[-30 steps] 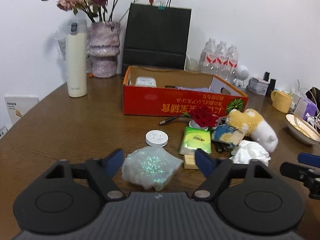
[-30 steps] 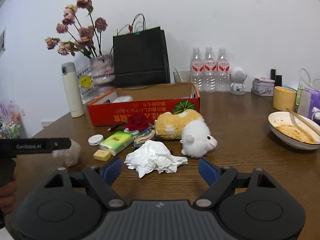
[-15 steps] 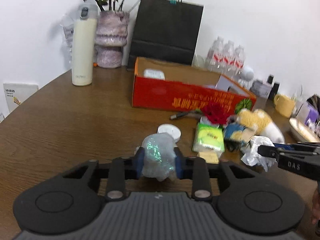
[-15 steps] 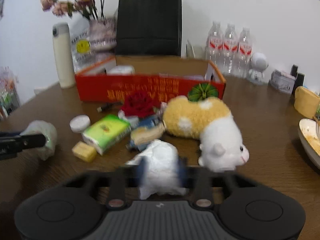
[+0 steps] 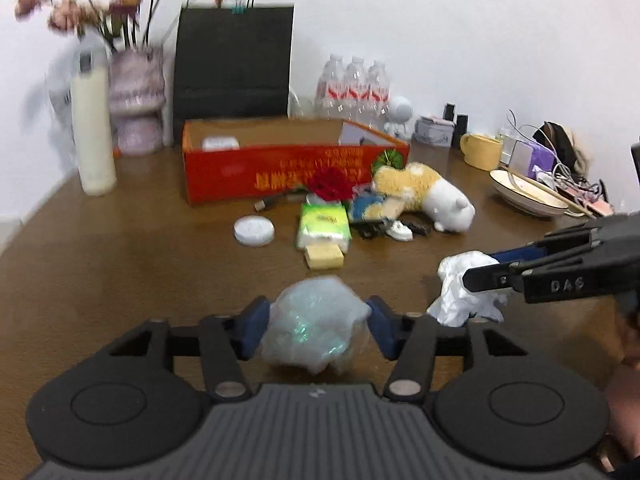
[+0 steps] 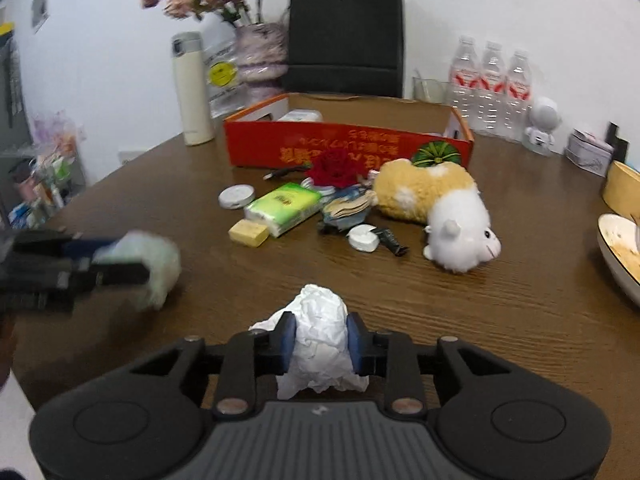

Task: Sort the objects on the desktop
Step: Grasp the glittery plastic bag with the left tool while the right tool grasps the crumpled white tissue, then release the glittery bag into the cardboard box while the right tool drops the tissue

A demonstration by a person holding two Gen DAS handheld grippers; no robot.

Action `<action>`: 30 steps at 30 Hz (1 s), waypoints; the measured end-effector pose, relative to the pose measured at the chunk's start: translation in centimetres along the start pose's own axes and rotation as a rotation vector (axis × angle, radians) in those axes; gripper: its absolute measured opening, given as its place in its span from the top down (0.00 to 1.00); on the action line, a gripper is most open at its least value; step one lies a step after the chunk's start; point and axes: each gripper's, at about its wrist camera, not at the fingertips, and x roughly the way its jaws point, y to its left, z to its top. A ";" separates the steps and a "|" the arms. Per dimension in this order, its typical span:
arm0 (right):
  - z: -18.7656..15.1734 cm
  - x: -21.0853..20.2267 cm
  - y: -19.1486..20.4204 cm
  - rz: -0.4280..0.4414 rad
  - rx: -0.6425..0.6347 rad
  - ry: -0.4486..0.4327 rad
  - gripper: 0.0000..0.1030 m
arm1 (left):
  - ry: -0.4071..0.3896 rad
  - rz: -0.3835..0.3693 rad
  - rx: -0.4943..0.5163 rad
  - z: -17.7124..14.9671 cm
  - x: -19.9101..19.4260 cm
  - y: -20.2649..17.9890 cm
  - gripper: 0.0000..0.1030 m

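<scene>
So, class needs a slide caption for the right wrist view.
Right gripper holds crumpled white tissue above the cluttered wooden table.

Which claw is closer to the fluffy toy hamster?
The right claw. It grips the crumpled tissue just in front of the toy hamster. The left claw, around the shiny plastic wad, sits farther off, beyond the tissue pack.

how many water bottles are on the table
3. They stand side by side at the back of the table by the wall: left bottle, middle bottle, right bottle, just right of the black bag. None hidden, apparently.
</scene>
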 end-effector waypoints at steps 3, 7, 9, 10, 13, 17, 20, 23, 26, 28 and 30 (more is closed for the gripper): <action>0.3 -0.7 0.0 0.005 -0.008 -0.030 0.59 | 0.019 -0.026 -0.052 0.0 0.3 0.7 0.33; -0.2 0.1 0.6 -0.014 -0.031 0.017 0.59 | 0.081 0.023 -0.080 -0.6 1.8 0.5 0.55; -0.7 1.1 0.8 -0.041 -0.030 0.052 0.66 | 0.068 0.022 -0.091 -0.8 1.7 0.4 0.56; -1.0 1.3 0.8 -0.032 -0.021 0.056 0.70 | 0.064 0.014 -0.091 -0.8 1.6 0.4 0.58; -1.2 1.6 1.2 -0.026 -0.040 0.043 0.79 | 0.064 0.022 -0.101 -0.7 1.7 0.4 0.60; -0.4 1.3 1.0 0.003 -0.025 0.038 0.88 | 0.041 0.009 -0.151 0.4 1.6 0.7 0.60; 1.3 0.0 0.1 0.062 -0.008 -0.026 0.88 | 0.019 0.021 -0.191 1.5 1.8 1.1 0.60; 4.0 -1.3 -1.2 0.075 -0.016 -0.103 0.88 | -0.020 0.030 -0.216 3.8 2.2 1.8 0.61; 6.6 -2.0 -2.6 0.029 -0.064 -0.170 0.87 | -0.095 0.039 -0.223 6.6 2.0 3.0 0.61; 8.1 -2.5 -4.6 -0.019 -0.060 -0.204 0.87 | -0.140 0.092 -0.228 8.0 1.7 4.3 0.61; 9.3 -2.6 -6.9 -0.063 -0.031 -0.215 0.87 | -0.141 0.126 -0.243 9.2 2.2 5.7 0.61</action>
